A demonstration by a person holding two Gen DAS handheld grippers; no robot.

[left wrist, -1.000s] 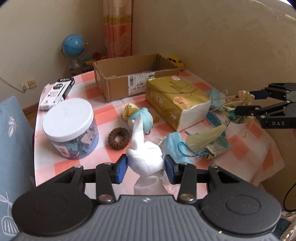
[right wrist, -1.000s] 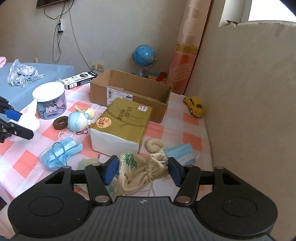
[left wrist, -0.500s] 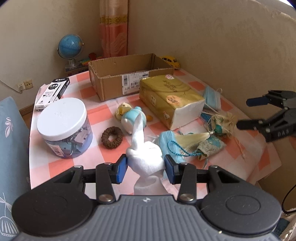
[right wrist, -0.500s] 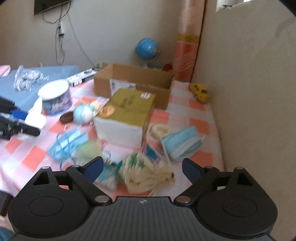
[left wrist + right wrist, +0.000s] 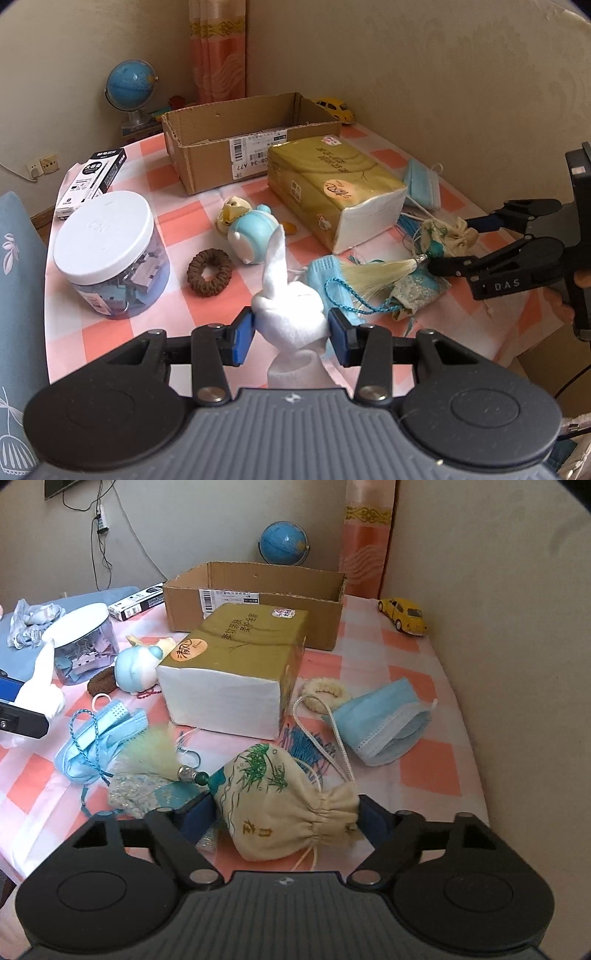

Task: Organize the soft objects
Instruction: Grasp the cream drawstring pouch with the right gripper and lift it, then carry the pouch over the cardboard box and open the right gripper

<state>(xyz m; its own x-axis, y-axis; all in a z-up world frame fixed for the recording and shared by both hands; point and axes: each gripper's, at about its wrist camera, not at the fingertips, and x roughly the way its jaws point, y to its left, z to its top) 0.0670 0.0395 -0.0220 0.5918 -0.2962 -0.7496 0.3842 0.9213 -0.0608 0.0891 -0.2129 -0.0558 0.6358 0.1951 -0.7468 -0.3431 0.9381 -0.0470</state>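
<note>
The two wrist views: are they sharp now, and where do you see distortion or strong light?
Left wrist view: sharp; the white sock between the jaws and the cardboard box read clearly, though the fisheye bends the wall and darkens the corners. Right wrist view: also sharp on the drawstring pouch; soft daylight, no hard glare, faint shadow beside the tissue pack.

two face masks [image 5: 384, 727], two hair scrunchies [image 5: 209, 272], one cardboard box [image 5: 255, 598], one globe [image 5: 283, 543], one toy car [image 5: 403, 616]

My left gripper [image 5: 291, 334] hides the white sock's [image 5: 290, 314] lower end. The drawstring pouch [image 5: 280, 797] covers my right pads; contact there is unclear.
</note>
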